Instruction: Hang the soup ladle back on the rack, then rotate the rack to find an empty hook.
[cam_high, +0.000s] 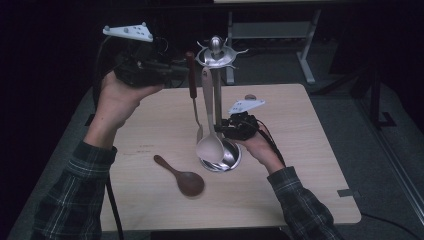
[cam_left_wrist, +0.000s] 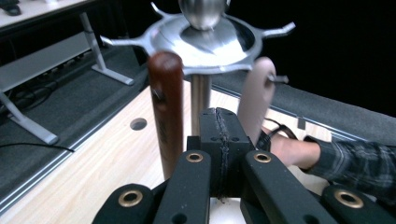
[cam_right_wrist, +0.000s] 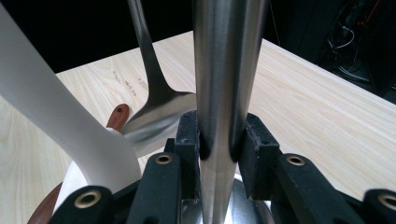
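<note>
A steel utensil rack (cam_high: 217, 90) stands mid-table, its hooked top disc (cam_left_wrist: 205, 39) close ahead in the left gripper view. My right gripper (cam_high: 231, 127) is shut on the rack's pole (cam_right_wrist: 229, 70), low down just above the round base (cam_high: 231, 159); both pads press on it (cam_right_wrist: 219, 140). My left gripper (cam_high: 177, 69) is held high at the left of the disc, its jaws shut on nothing (cam_left_wrist: 219, 135). Just beyond them hangs a brown-handled metal turner (cam_left_wrist: 166, 107), (cam_high: 192, 75). A pale ladle (cam_high: 209, 142) hangs beside it.
A dark wooden spoon (cam_high: 184, 180) lies on the light wood table (cam_high: 300, 165) in front of the rack, left of its base. A small dark thing (cam_high: 250, 96) lies near the far edge. Metal table legs (cam_high: 305, 55) stand on the dark floor beyond.
</note>
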